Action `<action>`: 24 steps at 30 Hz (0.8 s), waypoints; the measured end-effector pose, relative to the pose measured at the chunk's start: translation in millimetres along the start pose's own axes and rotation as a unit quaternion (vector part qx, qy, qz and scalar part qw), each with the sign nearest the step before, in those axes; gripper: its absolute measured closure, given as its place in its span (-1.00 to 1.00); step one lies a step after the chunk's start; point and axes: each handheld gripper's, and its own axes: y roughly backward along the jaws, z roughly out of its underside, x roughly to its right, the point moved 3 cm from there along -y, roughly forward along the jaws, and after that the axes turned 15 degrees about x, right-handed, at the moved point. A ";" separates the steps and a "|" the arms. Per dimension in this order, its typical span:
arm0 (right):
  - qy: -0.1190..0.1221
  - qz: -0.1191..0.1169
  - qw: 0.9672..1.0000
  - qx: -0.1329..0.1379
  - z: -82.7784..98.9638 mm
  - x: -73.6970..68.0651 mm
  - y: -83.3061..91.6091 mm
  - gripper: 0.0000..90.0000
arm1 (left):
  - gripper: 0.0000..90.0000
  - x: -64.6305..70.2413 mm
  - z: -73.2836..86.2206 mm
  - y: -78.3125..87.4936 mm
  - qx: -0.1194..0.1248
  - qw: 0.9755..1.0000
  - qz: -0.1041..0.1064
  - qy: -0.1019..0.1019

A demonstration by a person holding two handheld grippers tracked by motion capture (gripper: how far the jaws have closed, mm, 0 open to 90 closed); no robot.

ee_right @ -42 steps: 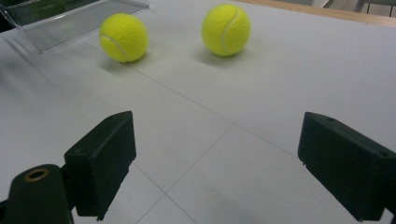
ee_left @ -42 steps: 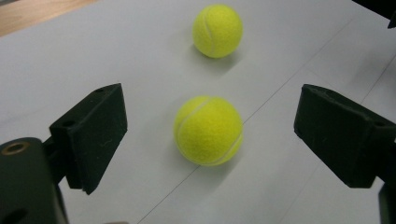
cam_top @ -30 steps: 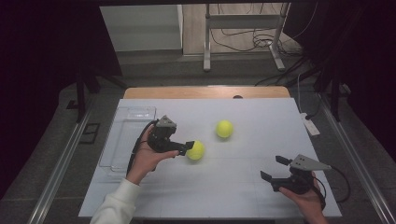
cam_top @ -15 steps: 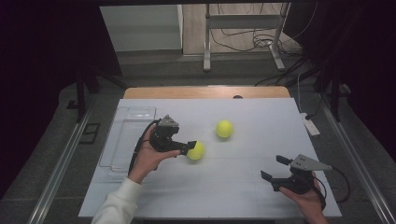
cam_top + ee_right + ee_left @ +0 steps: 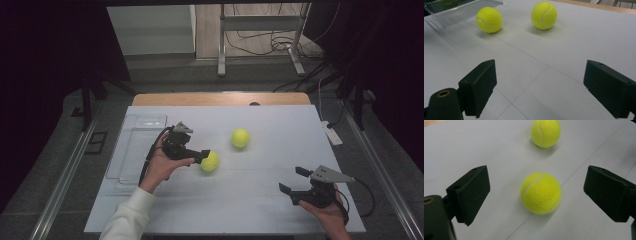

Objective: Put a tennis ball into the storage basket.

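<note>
Two yellow tennis balls lie on the white table point(image 5: 250, 200). The nearer ball point(image 5: 209, 161) point(image 5: 540, 193) sits between the jaws of my left gripper point(image 5: 202, 154) point(image 5: 537, 183), with a gap on each side and neither pad touching it. These jaws have just been opening and stand open. The second ball point(image 5: 240, 138) point(image 5: 545, 132) rests farther back, to the right. My right gripper point(image 5: 291, 180) point(image 5: 541, 85) is open over bare table at the front right, holding nothing. It faces both balls point(image 5: 489, 19) point(image 5: 544, 15).
A clear plastic tray point(image 5: 135, 145) point(image 5: 461, 10) lies along the table's left side, just behind the left hand. A white power strip point(image 5: 331, 134) sits off the right edge. A wooden strip point(image 5: 220, 98) borders the far edge.
</note>
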 end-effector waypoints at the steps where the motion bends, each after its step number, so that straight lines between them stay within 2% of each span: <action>1: 0.000 0.000 1.000 0.000 0.0 0.0 0.0 -0.73 | -0.82 -0.4 0.1 -1.1 -0.001 1.000 0.001 0.000; 4: 0.000 -0.001 1.000 -0.001 0.2 -0.1 -0.2 -0.73 | -0.82 -0.9 0.4 -4.3 -0.006 1.000 0.001 0.001; 11: -0.002 -0.001 1.000 -0.003 1.2 0.1 -0.9 -0.73 | -0.82 -1.0 3.7 -20.8 -0.033 0.999 0.006 0.000; 24: -0.003 -0.003 1.000 -0.005 2.1 0.6 -1.5 -0.73 | -0.84 2.8 6.0 -36.2 -0.051 0.998 0.021 0.000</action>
